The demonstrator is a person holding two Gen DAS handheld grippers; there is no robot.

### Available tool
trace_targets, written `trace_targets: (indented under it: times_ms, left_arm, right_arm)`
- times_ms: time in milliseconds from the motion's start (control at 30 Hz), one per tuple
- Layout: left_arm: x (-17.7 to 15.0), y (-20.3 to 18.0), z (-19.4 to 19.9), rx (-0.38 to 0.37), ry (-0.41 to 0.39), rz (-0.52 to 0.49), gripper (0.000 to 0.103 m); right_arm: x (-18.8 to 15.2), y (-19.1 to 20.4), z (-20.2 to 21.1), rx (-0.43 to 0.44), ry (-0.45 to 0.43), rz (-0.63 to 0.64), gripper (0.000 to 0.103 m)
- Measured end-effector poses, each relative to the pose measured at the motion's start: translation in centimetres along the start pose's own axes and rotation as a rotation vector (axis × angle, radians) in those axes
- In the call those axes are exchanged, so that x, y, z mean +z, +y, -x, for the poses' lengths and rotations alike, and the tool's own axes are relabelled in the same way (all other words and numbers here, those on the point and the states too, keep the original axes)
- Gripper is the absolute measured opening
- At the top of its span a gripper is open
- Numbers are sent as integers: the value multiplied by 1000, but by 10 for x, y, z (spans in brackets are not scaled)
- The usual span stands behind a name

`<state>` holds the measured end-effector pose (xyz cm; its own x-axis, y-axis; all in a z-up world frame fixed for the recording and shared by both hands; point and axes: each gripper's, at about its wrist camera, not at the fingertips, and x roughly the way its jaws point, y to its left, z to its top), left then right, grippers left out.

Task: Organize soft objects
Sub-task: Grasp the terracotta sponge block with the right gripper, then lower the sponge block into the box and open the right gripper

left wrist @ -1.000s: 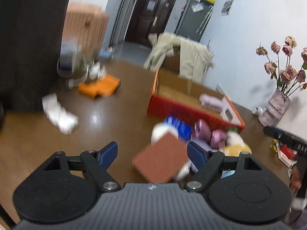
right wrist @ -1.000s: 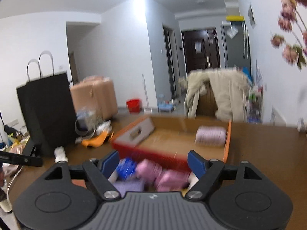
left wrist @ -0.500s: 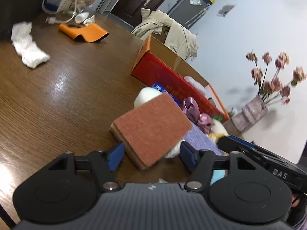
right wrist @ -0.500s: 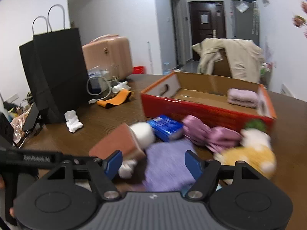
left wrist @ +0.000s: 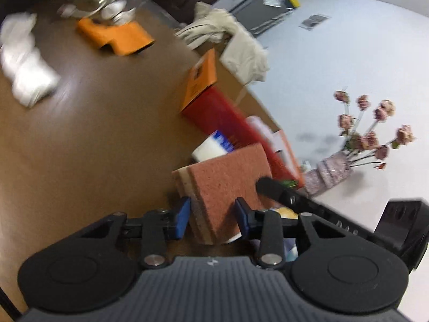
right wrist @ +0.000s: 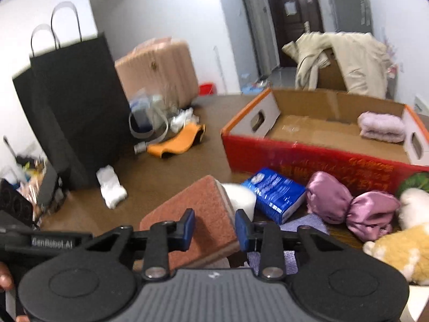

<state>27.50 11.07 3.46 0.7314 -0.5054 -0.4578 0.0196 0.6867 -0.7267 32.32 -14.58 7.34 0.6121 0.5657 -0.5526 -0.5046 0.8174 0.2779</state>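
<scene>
A reddish-brown sponge (left wrist: 228, 179) with a pale underside sits tilted between the blue pads of my left gripper (left wrist: 213, 216), which is shut on its near edge. In the right wrist view the same sponge (right wrist: 198, 214) lies between the pads of my right gripper (right wrist: 214, 228), which has closed to about its width; firm contact is unclear. A red cardboard box (right wrist: 308, 155) stands behind, with a folded lilac towel (right wrist: 382, 126) inside. In front of it lie a blue tissue pack (right wrist: 276, 190), a white roll (right wrist: 238, 196), purple satin bundles (right wrist: 351, 204), a purple cloth (right wrist: 303, 225) and a yellow plush toy (right wrist: 399, 247).
A black paper bag (right wrist: 77, 107) stands at the left on the brown table (left wrist: 93, 139). An orange cloth (left wrist: 118, 35) and crumpled white tissue (left wrist: 24, 72) lie on the table. A vase of dried flowers (left wrist: 367, 145) stands at the right. A coat (right wrist: 346, 56) hangs on a chair behind the box.
Both grippers have narrowed around the sponge. The left gripper came closer and tilted, and now pinches the sponge's edge. The right gripper moved in over the sponge from the other side.
</scene>
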Motion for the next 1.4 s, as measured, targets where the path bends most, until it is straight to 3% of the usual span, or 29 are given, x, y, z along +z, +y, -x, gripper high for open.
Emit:
trace_targets:
  times_ms: [167,300,467,600,800,1033,1167,1267,1400]
  left_arm:
    - [24,-39,7,-44,-2,-160,33]
    - [28,-62,6,-50,14,-238,33]
    - [34,-76,3,-44,12,-262,32]
    - [66,-87,-10,-41,-2,-259,32]
    - [150,-107,-76,32,-8,-267,33]
    - [225,-88,-195,197,44,-237,33]
    - [239,-74,-253,342,90,-267,33]
    - [242,-71,-260,321,81,-299,35]
    - [244,-70,-248,311,76,-284,36]
  right_arm:
    - [-9,-12,45,-2,-115,-198,30]
    - [-20,-10,67,-35,-188,-246,26]
    - [-18,-8,77,-55,-223,-260,24]
    - [11,-12,70,-59,-231,-242,24]
    - [98,-56,16,-54,-179,-246,24]
    - [177,-142,-105,-62,-13,-358,24]
    - [179,-183,-177,-98,100,-457,21]
    - [173,-190,-208,-167,131,-440,20]
    - [170,-186,-211,-174,112,-432,21]
